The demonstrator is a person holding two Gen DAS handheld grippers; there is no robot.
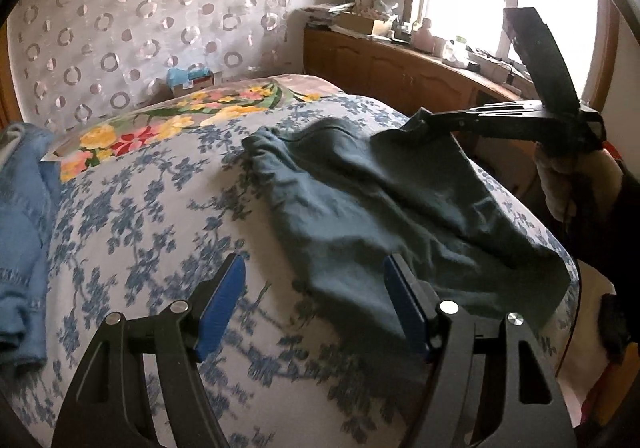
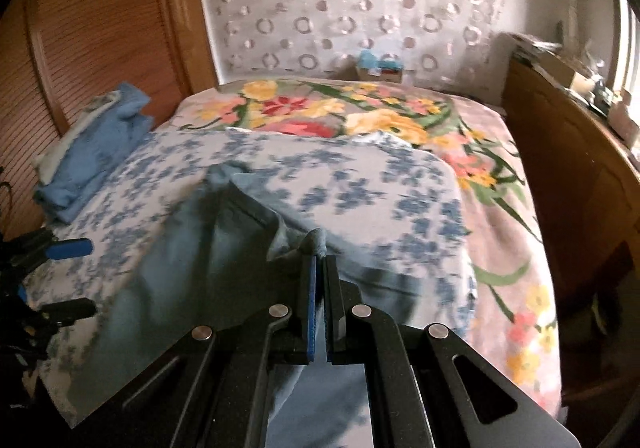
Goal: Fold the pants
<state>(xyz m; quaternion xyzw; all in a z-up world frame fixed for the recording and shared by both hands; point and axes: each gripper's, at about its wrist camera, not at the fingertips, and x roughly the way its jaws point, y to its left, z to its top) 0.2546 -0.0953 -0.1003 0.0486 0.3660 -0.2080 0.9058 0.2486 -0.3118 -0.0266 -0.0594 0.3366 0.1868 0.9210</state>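
The teal-grey pants (image 1: 360,200) lie spread on the blue-flowered bedspread (image 1: 160,208) of the bed, toward its near right edge, with one corner lifted off the cover. That raised corner is pinched between the pressed-together jaws of the right gripper (image 2: 320,260), which the left wrist view shows reaching in from the right side of the pants, held by a hand (image 1: 560,184). The left gripper (image 1: 316,272) hovers over the near hem of the pants with its blue fingers (image 1: 222,304) spread wide and nothing between them. Beyond the pants a bright floral blanket (image 2: 360,116) covers the far part of the bed, and a folded light-blue garment (image 2: 96,152) rests at the bed's left edge.
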